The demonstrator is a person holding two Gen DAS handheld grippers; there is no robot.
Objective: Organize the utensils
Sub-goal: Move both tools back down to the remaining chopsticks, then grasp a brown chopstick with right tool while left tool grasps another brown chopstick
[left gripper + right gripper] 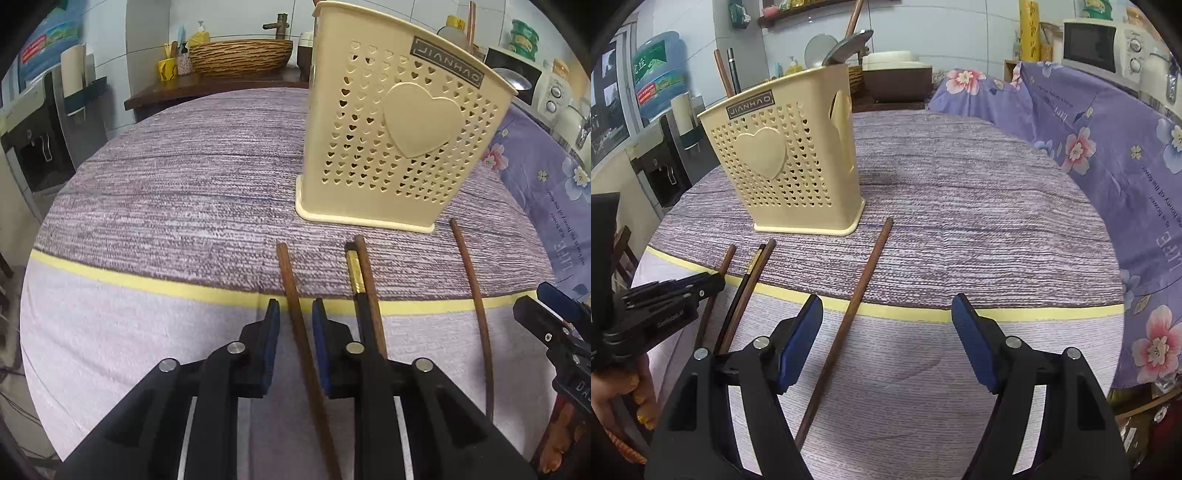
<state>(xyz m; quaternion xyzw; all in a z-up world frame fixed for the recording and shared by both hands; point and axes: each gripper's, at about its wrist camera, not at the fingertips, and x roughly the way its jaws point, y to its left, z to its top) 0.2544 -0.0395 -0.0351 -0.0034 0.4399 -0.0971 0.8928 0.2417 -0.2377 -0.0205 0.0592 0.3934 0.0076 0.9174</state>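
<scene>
A cream utensil holder (399, 147) (783, 166) with heart-shaped holes stands on the striped purple tablecloth (166, 184); chopsticks (724, 70) and a metal spoon (849, 48) stick out of it. Several chopsticks lie in front of it. My left gripper (295, 306) straddles a brown chopstick (291, 280), jaws narrow, a thin gap showing on both sides. A black gold-banded chopstick (354, 267) and a brown one (367, 269) lie just to its right. My right gripper (886, 301) stands wide open over another brown chopstick (866, 269), which runs near its left finger.
A purple floral cloth (1089, 155) covers furniture along the right. A microwave (1097, 44) stands behind it, a water dispenser (661, 166) at the left, a woven basin (240, 55) at the back. A hand (639, 402) holds the left gripper (713, 280).
</scene>
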